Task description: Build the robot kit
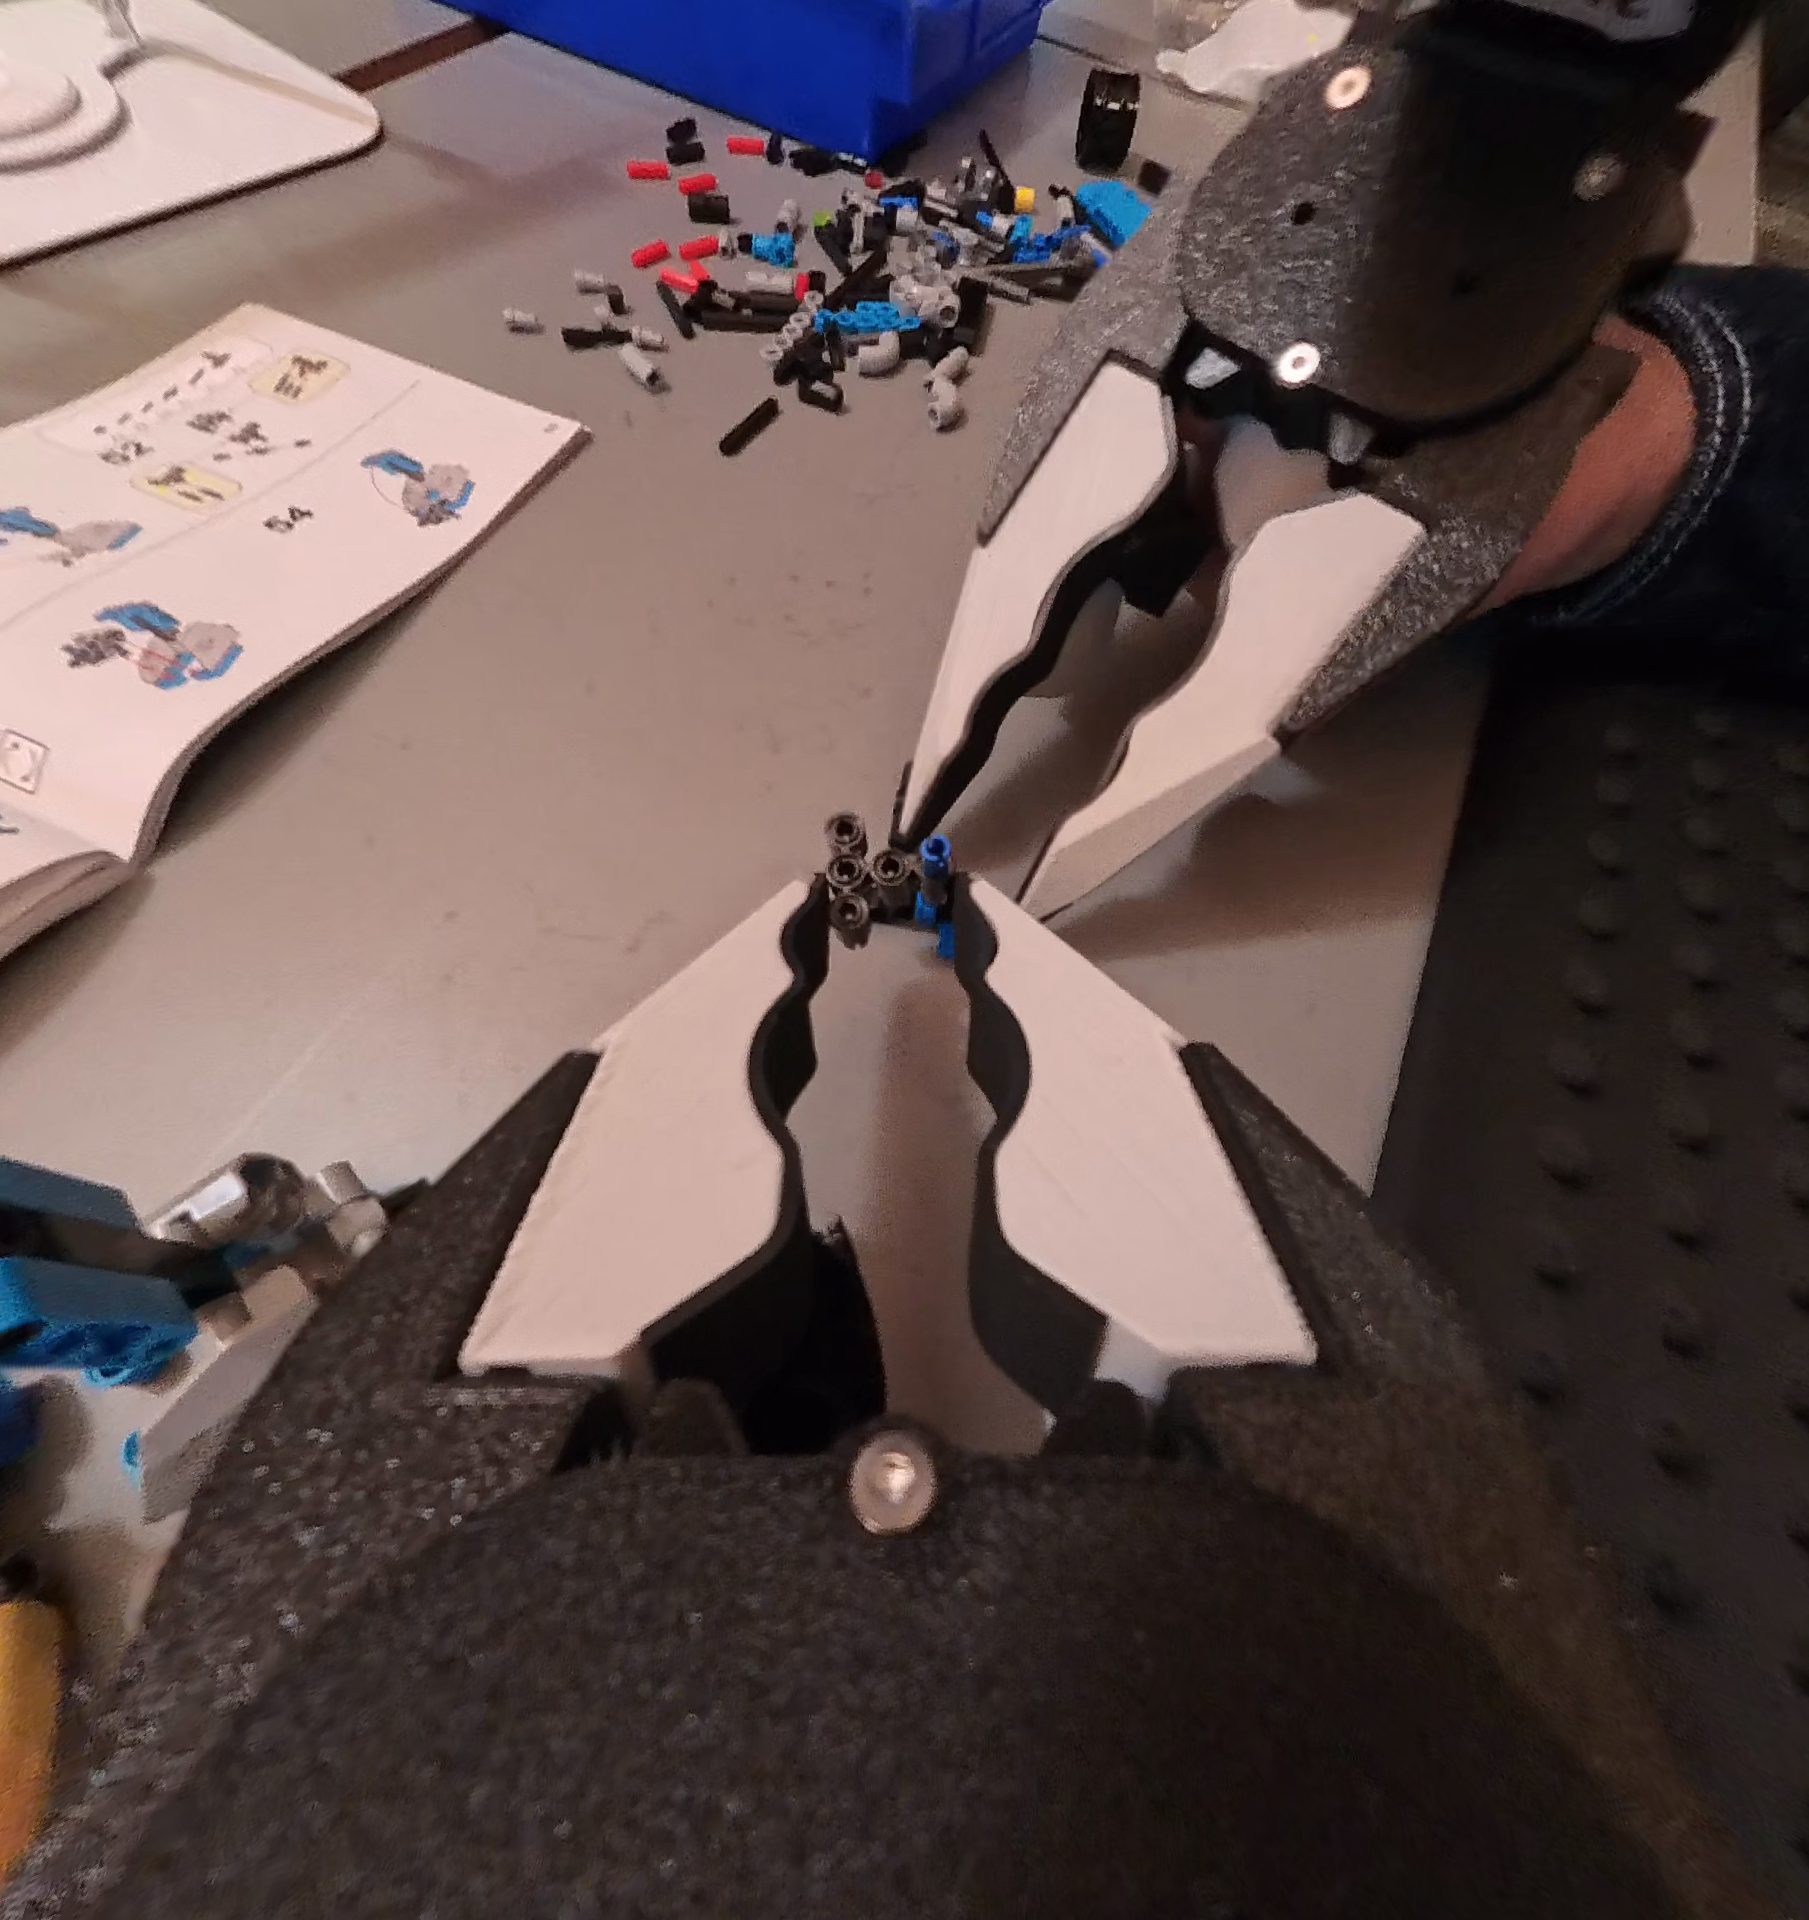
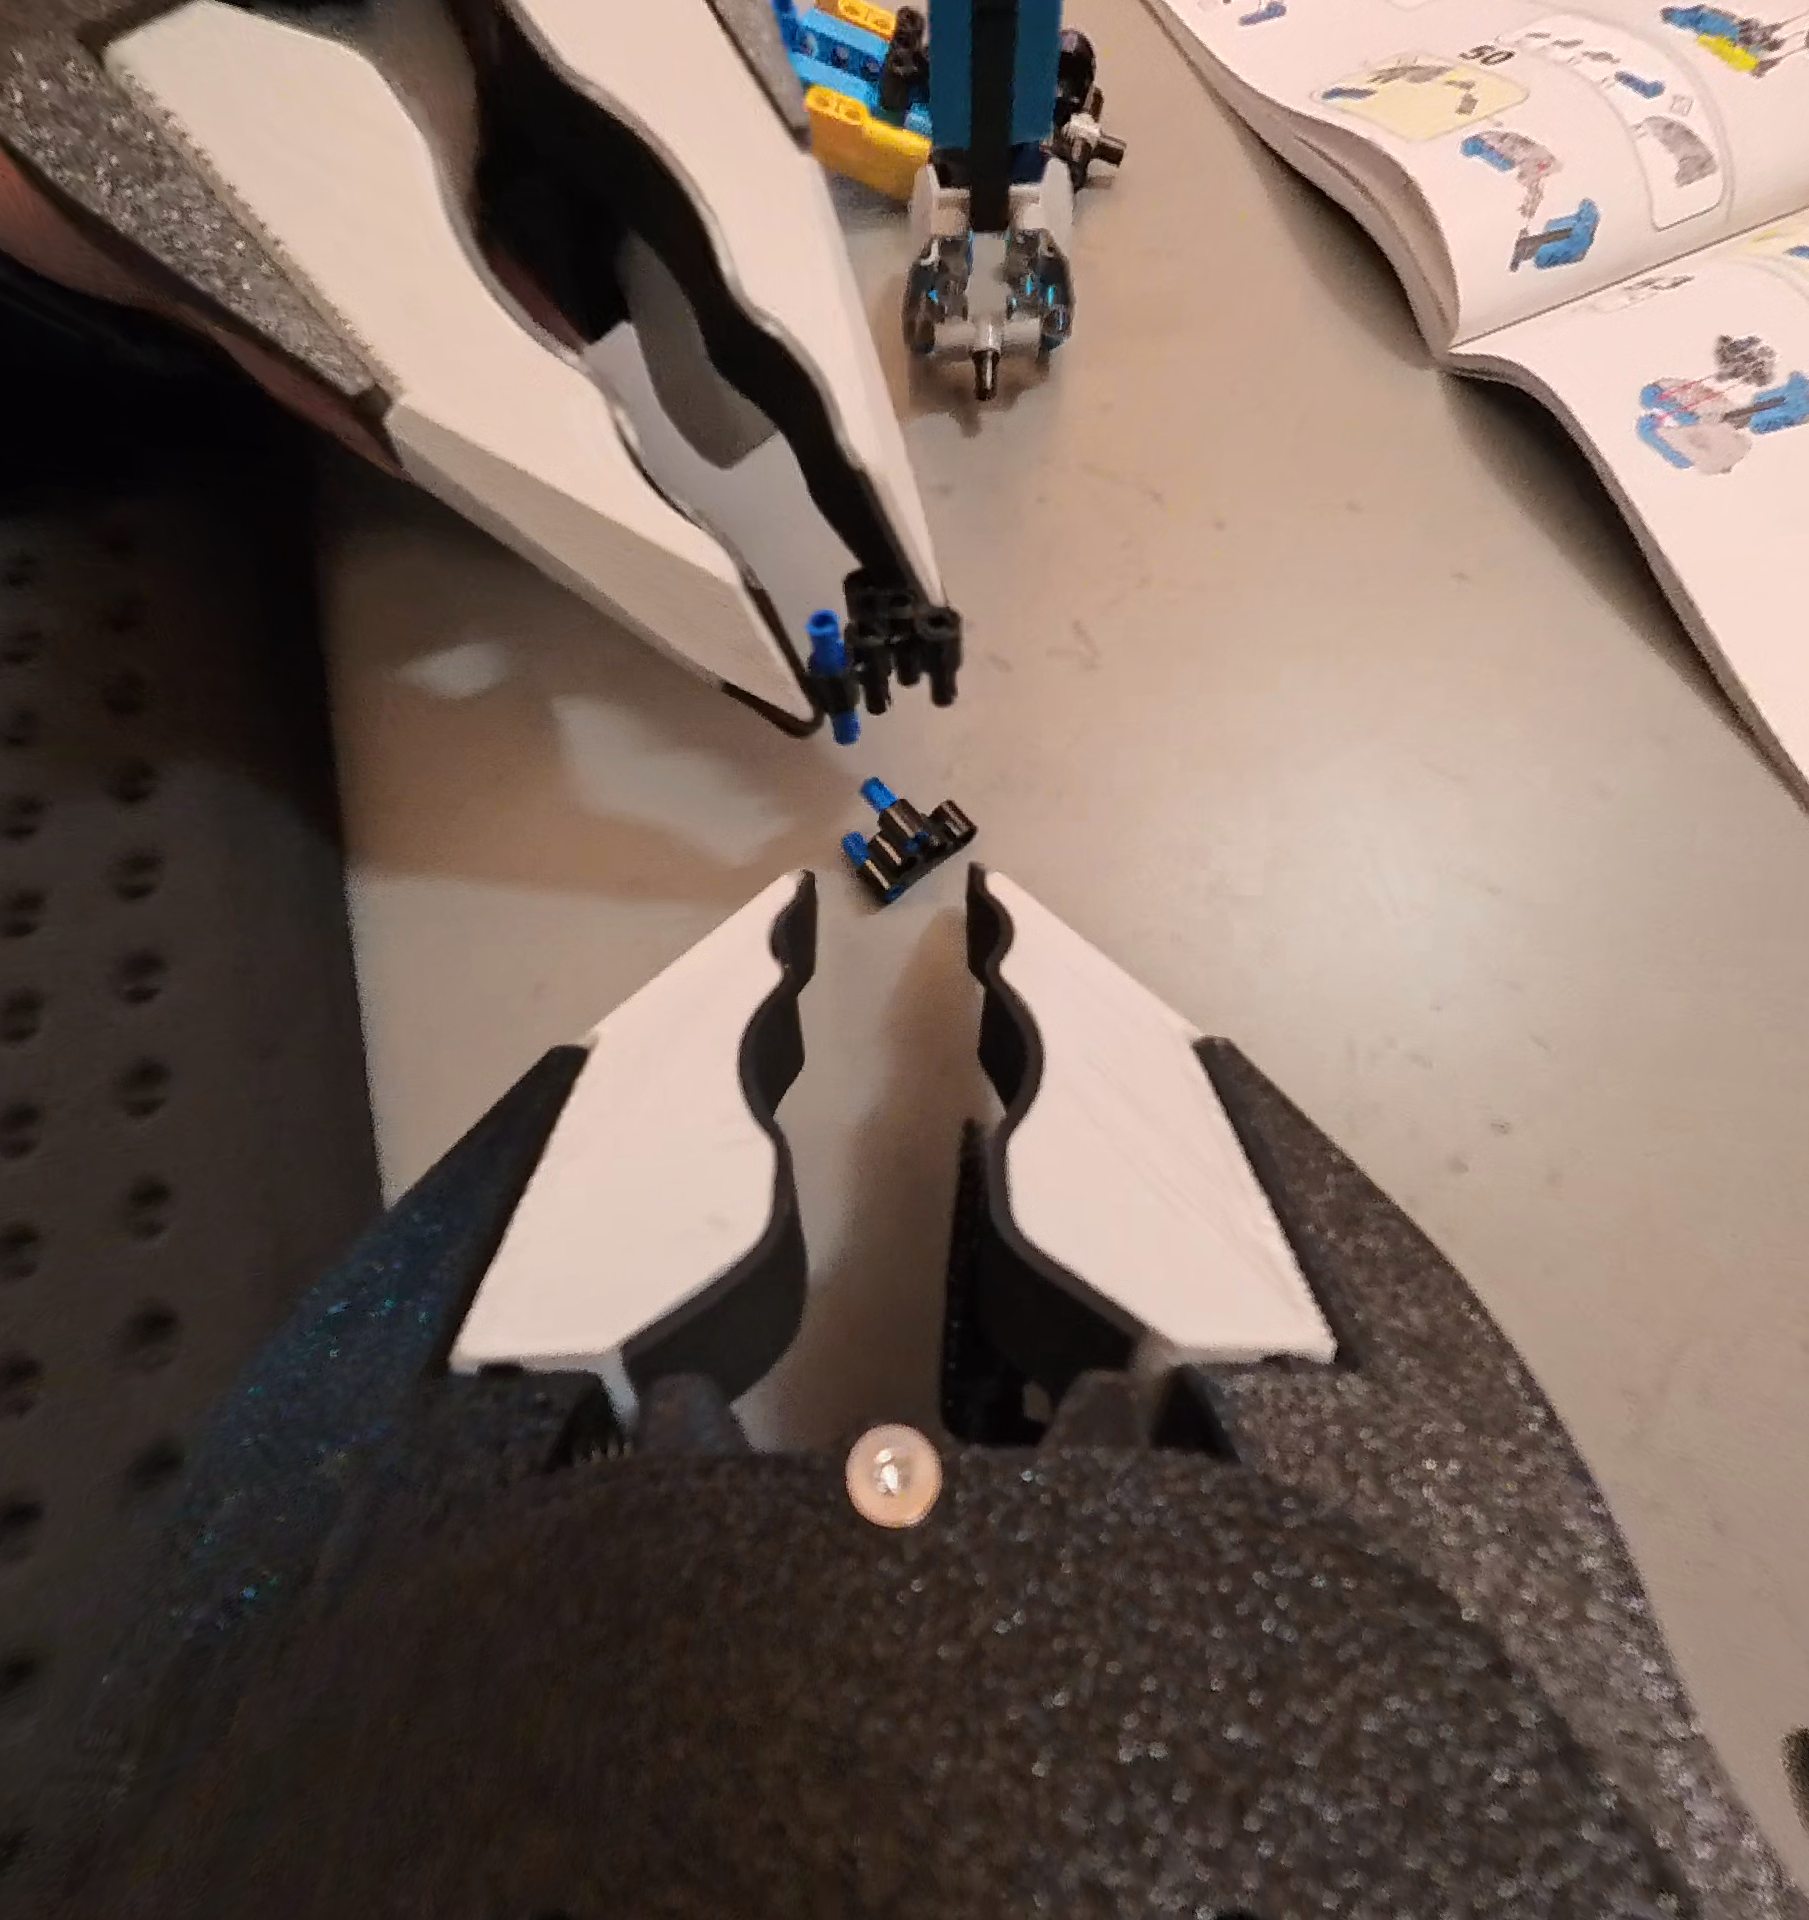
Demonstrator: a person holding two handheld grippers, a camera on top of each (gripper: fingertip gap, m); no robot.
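Your left claw [image 1: 892, 902] pinches a small black-and-blue plastic pin connector [image 1: 884, 883]; your right claw [image 2: 889, 896] sits narrowly parted over a matching black-and-blue piece [image 2: 905, 836] on the grey desk [image 2: 1243, 831].

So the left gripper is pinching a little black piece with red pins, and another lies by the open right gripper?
Not red: the pins are blue. The right wrist view shows the left gripper pinching the black piece with blue pins, a second piece lying by the open right gripper.

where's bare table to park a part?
Free: grey table between instruction booklet and the left gripper; also right of the right gripper, below the booklet. Crowded: loose pieces pile, partly built model.
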